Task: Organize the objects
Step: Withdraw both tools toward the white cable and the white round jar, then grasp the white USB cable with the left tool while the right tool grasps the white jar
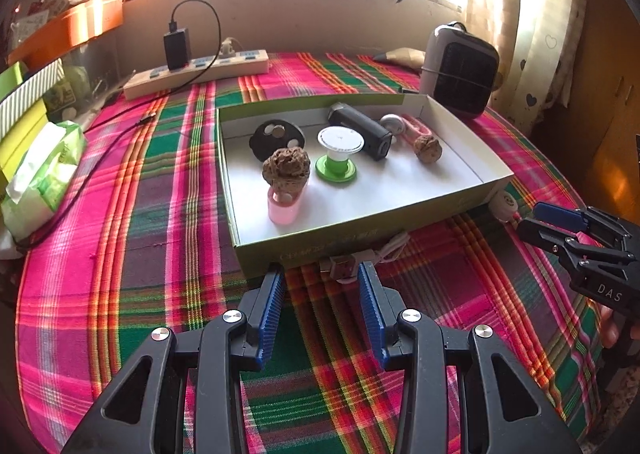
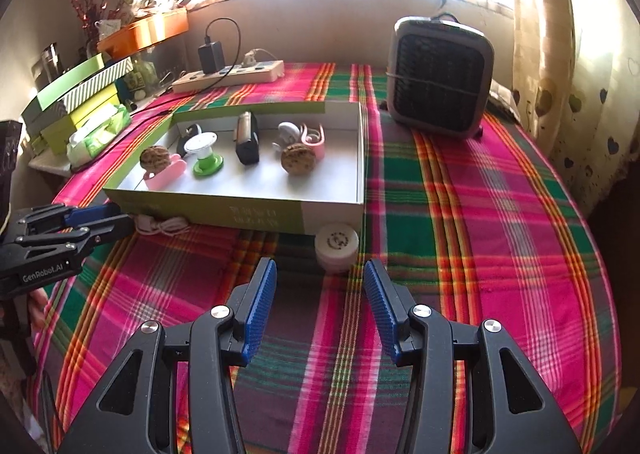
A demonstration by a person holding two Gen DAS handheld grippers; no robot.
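The left hand-held gripper [image 1: 322,274] is seen with its jaws apart and nothing held; a coiled white cable [image 1: 362,256] lies just ahead of its fingertips, against the near wall of the shallow cardboard box [image 1: 360,222]. The right hand-held gripper [image 2: 320,270] is likewise held apart and empty, with a small round white jar [image 2: 337,246] just beyond its tips on the plaid-covered bench [image 2: 480,214], touching the box's near corner. Inside the box, a green-based spool [image 1: 337,158] is set between other small items.

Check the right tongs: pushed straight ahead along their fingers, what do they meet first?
Probably the small white round jar on the cloth, slightly left of center between the open right tongs. The green box sits behind it; depth is uncertain.
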